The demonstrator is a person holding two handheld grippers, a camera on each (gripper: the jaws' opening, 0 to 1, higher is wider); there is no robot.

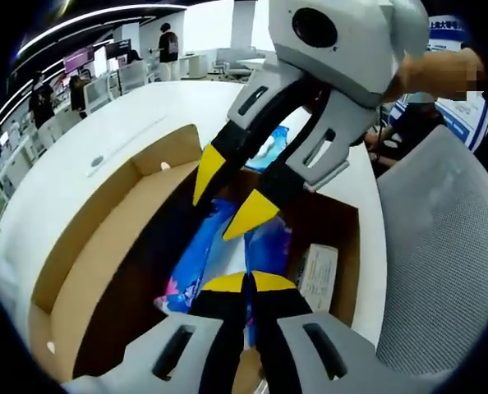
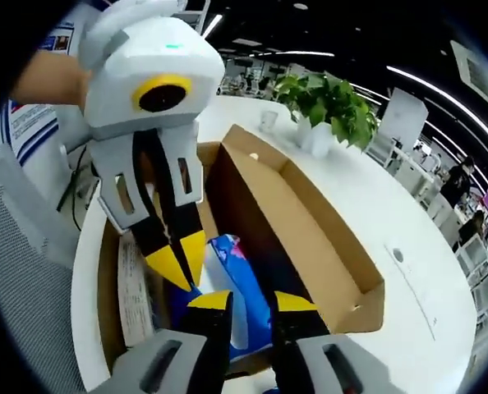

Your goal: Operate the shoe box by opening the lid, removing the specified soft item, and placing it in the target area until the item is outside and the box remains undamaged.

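Left tool point(image 1: 248, 283) pinches blue soft pack point(image 2: 232, 271) inside the open shoe box point(image 2: 326, 238); right tool point(image 2: 250, 302) gapes.

Bright ceiling-strip light, heavy fisheye warp, blurred edges.

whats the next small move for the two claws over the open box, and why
Probably lift the left claw straight up a little. Its jaws look closed on the blue soft packet, which lies inside the open cardboard box. The right claw is open just above the same packet, so it likely closes on it to help.
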